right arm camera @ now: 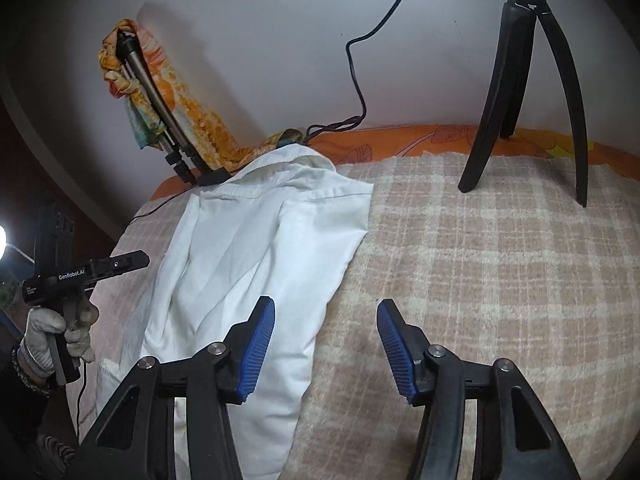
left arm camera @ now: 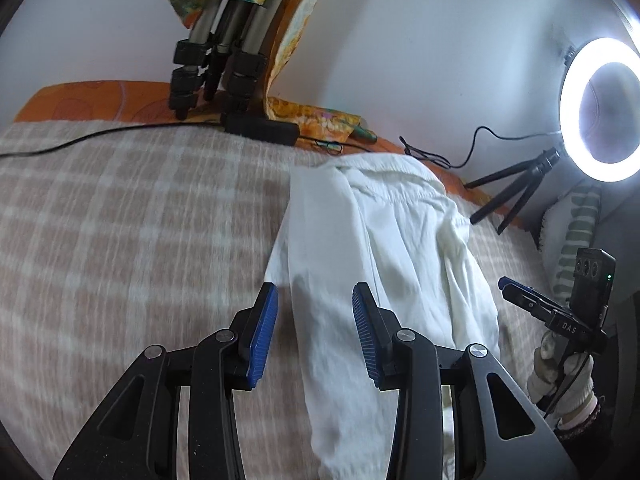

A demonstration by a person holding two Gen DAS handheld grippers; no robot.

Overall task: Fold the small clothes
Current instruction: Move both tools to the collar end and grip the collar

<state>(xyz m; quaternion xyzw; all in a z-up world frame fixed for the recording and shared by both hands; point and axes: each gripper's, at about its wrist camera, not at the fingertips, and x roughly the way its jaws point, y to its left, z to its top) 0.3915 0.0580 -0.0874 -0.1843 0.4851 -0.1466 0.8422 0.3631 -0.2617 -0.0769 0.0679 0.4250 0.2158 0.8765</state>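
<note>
A white shirt lies folded lengthwise on a beige checked blanket, collar toward the wall. My left gripper is open and empty, hovering over the shirt's left edge. My right gripper is open and empty, over the shirt's right edge, with the shirt to its left. The right gripper also shows in the left wrist view beside the shirt. The left gripper body shows in the right wrist view, held by a gloved hand.
A folded tripod draped in patterned cloth leans on the wall behind. A lit ring light on a small black tripod stands at the right. Cables run along the orange sheet at the blanket's far edge.
</note>
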